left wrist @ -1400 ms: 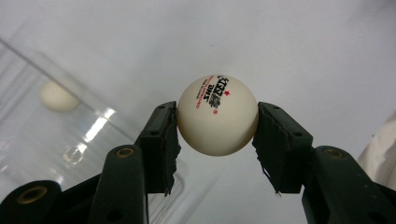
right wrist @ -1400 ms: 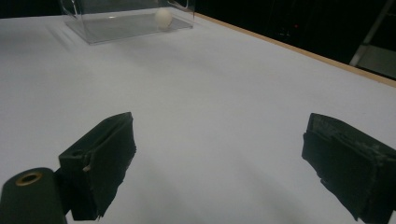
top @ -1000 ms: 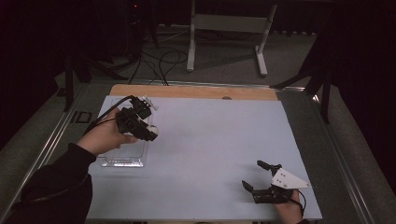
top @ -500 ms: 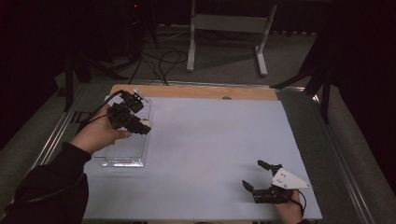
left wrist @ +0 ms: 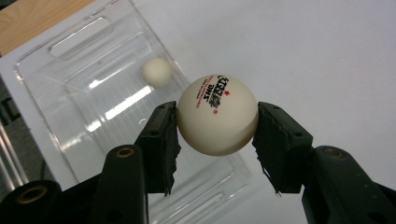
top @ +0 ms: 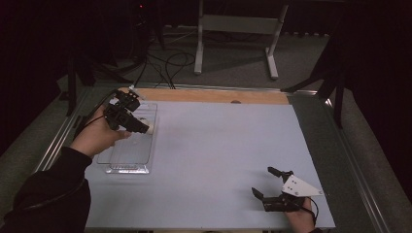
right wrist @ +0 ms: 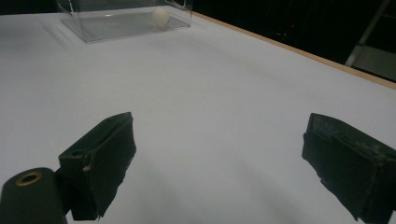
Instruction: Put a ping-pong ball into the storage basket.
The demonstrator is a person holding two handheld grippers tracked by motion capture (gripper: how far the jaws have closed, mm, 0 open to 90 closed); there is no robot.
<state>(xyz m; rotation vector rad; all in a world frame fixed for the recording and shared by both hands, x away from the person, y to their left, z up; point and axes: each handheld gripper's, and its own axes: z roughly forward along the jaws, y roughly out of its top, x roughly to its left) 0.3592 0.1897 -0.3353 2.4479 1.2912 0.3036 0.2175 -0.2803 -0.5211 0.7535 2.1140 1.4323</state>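
Note:
My left gripper point(top: 145, 128) is shut on a white ping-pong ball point(top: 150, 129) with red and black print, held above the right edge of a clear plastic tray point(top: 127, 154) at the table's left. In the left gripper view the ball point(left wrist: 217, 115) sits squarely between the two pads of the gripper point(left wrist: 217, 128), over the tray point(left wrist: 60, 88). A second, plain ball point(left wrist: 157, 72) lies inside that tray. My right gripper point(top: 262, 180) rests open near the front right, with nothing between its jaws point(right wrist: 219, 149). From there the tray point(right wrist: 107, 28) and its ball point(right wrist: 160, 17) stand far off.
A pale sheet point(top: 223, 145) covers the table, with a wooden strip point(top: 209, 95) along the far edge. Metal rails point(top: 58, 141) border the sides. A stand point(top: 233, 29) and cables lie on the dark floor beyond.
The left gripper, with the ball still in it, has drifted left and slightly farther back over the tray. The right gripper has stayed put.

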